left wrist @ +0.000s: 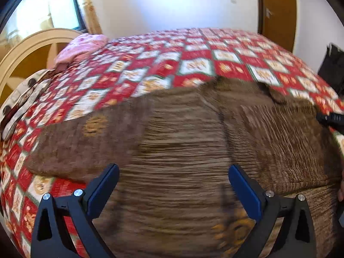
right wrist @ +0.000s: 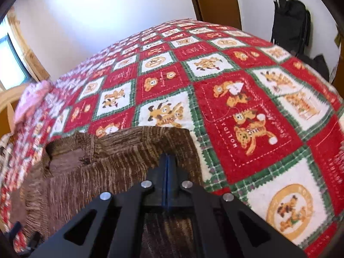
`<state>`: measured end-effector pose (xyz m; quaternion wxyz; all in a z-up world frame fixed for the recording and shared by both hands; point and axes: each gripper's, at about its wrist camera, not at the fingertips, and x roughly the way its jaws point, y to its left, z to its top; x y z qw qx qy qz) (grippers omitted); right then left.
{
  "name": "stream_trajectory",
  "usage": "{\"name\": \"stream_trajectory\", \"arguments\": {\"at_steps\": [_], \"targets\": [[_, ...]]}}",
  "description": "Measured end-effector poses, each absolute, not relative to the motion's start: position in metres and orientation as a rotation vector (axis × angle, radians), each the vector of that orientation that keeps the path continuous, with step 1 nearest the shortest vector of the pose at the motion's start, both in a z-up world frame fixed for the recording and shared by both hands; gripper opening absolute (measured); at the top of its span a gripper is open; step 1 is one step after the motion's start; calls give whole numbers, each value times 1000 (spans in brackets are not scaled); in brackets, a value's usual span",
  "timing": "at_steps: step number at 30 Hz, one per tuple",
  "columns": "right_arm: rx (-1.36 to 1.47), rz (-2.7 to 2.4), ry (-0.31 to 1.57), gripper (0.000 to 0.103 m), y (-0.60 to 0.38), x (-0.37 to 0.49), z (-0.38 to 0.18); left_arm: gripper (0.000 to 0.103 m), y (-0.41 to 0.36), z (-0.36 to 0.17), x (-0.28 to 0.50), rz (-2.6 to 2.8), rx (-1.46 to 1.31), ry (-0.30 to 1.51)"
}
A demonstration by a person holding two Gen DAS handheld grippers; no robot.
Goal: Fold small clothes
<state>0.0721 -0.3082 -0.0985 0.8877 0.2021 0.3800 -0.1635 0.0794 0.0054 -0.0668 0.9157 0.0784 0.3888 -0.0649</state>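
A brown ribbed knit sweater [left wrist: 182, 133] lies spread on the red, white and green patchwork bedspread [left wrist: 163, 64]. My left gripper [left wrist: 173, 172] is open, its blue-padded jaws wide apart just above the sweater's lower part. In the right wrist view my right gripper [right wrist: 168, 158] is shut on the sweater [right wrist: 120, 154] near its right shoulder edge, the cloth bunched up around the jaws. The sweater's neck opening [right wrist: 64, 157] lies to the left of it. The right gripper's tip shows in the left wrist view [left wrist: 331, 118] at the sweater's right side.
A pink folded cloth [left wrist: 81, 47] and a spotted pillow [left wrist: 23, 94] lie by the cream headboard [left wrist: 32, 43] at the left. A brown door [right wrist: 215, 0] and black bag [right wrist: 290, 19] stand beyond the bed [right wrist: 258, 86].
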Motion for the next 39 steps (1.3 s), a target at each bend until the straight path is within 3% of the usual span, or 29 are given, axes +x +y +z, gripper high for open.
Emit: {"name": "stream_trajectory", "arguments": {"at_steps": [2,4,6,11,16,18,19,21,22,26,29,32,34,38,39], "targets": [[369,-366,785,24,-292,59,-84,102,32,-61,78,-107,107,786],[394,-340,758,73,-275,48,-72,102,79,-54,80,-33,14,784],[400,-255,692,83,-248,27,-52,102,120,-50,82,23,-64,780],[314,-133,652,86,-177,0,-23,102,237,-53,92,264,-243,797],[202,-2,645,88,-101,-14,-14,99,304,-62,103,329,-446,787],[131,44,637,88,-77,-15,-14,78,309,-68,109,318,-479,800],[73,65,631,88,-60,-17,-13,72,309,-73,113,302,-496,813],[3,76,618,88,-42,-20,-14,45,305,-83,124,273,-520,847],[-23,89,614,88,-35,-21,-15,43,303,-89,127,264,-529,864],[-53,115,618,88,-23,-23,-17,44,294,-95,136,303,-528,845],[-27,109,631,88,-30,-21,-19,67,298,-97,139,275,-610,823],[23,93,646,88,-39,-19,-21,69,297,-96,144,274,-619,806],[52,84,666,88,-43,-17,-23,55,290,-96,148,294,-549,802],[108,66,691,88,-51,-15,-27,11,298,-101,145,315,-555,791],[118,59,694,88,-53,-15,-28,10,301,-102,145,309,-572,789]]}}
